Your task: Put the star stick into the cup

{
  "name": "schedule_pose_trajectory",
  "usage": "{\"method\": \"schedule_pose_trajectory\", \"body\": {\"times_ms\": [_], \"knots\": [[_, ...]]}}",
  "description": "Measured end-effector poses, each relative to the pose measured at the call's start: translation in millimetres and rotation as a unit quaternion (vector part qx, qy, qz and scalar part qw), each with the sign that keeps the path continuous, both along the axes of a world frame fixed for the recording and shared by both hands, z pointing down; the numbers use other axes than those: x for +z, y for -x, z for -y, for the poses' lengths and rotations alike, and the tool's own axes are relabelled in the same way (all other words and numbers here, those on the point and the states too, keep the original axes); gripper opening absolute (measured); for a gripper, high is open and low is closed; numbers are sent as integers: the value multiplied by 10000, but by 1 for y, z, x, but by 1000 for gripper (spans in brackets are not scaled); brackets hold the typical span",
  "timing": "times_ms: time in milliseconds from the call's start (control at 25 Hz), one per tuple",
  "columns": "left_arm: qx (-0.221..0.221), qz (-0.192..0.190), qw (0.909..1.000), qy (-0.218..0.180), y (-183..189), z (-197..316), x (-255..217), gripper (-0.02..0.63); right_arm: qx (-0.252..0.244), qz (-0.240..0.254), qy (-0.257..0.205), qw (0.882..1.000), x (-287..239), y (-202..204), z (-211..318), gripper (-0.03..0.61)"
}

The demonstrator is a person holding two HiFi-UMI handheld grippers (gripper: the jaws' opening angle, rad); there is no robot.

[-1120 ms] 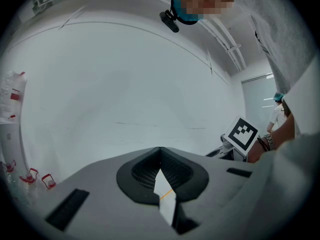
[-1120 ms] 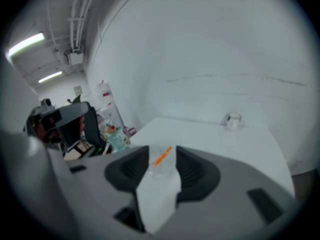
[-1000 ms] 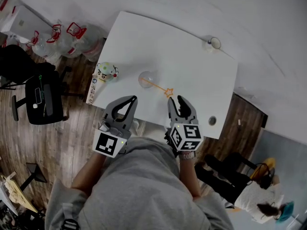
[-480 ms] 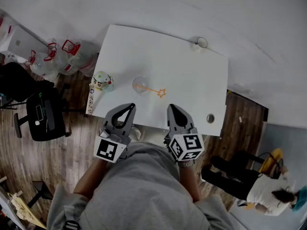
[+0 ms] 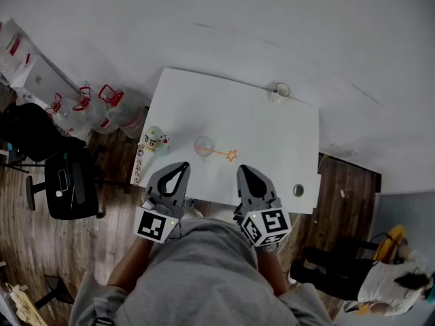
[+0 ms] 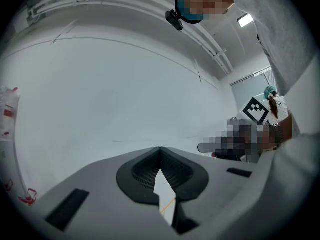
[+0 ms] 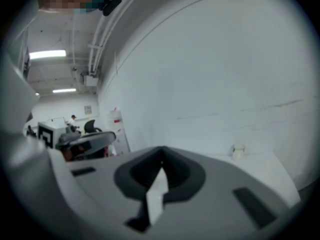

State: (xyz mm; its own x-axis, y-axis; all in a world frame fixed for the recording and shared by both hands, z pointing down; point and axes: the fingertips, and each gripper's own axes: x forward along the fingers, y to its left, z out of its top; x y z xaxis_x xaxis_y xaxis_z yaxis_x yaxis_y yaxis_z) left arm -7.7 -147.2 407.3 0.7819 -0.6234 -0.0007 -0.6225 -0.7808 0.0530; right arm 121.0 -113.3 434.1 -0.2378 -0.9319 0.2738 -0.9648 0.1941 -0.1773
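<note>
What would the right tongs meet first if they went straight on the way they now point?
Most likely the white table, close to the star stick: the right tongs, shut and empty, tilt slightly down over its near edge. Depth is unclear, so the spot is uncertain.

Orange star stick (image 5: 223,153) beside clear cup (image 5: 204,145)

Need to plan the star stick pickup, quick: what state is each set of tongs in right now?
Left tongs: closed, holding nothing.
Right tongs: closed, holding nothing.
</note>
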Motion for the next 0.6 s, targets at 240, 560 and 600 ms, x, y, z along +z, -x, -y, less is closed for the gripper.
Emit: {"method": "schedule_pose_trajectory", "body": {"times_ms": [240,560,600], "knots": [[-245,-138,9990,-353,18,14,-33,29,-126,-104,-501,9986,-44,5,12,34],[-516,-220,9959,-711,39,24,-55,29,-250,-237,-1000,9944,-80,16,23,34],[-535,-223,9958,-713,40,25,-55,29,-259,-252,-1024,9941,-81,17,24,34]]}}
